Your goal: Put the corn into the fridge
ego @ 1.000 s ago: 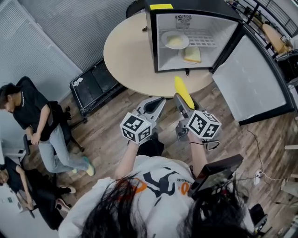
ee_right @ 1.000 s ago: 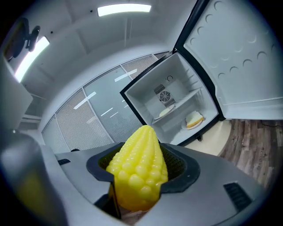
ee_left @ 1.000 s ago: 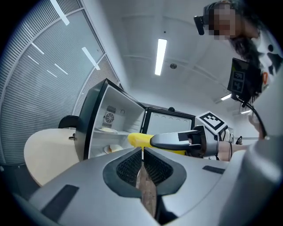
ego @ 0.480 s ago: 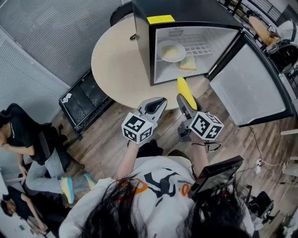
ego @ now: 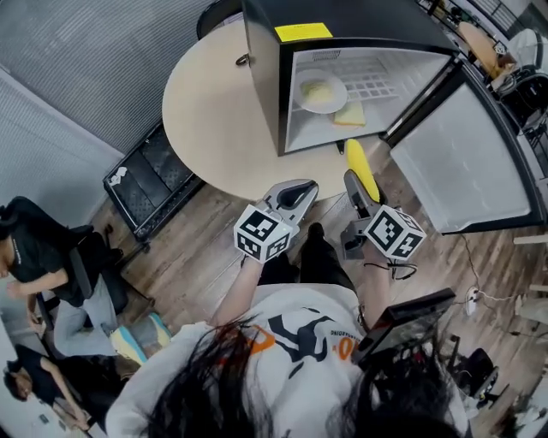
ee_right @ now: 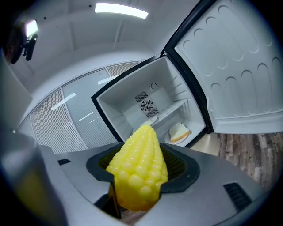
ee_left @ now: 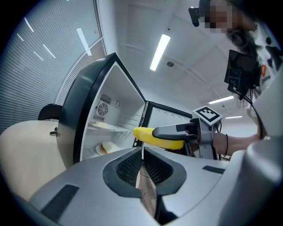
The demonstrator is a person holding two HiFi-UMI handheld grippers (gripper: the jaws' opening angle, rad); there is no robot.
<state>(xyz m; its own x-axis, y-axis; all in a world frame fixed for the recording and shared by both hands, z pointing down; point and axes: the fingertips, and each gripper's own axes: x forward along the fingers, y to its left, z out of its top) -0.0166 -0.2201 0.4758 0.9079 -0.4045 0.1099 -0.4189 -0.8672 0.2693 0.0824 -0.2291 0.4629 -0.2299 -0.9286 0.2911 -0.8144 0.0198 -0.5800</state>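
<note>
Corn (ego: pixel 361 169), one cob, clenched in the right claw (ego: pixel 353 181) before one open fridge (ego: pixel 342 17) holding two plates (ego: pixel 339 85); left claw (ego: pixel 300 190) closed, empty.

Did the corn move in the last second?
Yes: the corn, in the right gripper, edged toward the open fridge; its tip now lines up with the fridge's front edge.

Left tongs (ego: pixel 301 186) and right tongs (ego: pixel 357 177) were carried forward; gap to open fridge (ego: pixel 360 13) ahead was reduced, corn (ego: pixel 361 167) tip brought nearer its opening.
</note>
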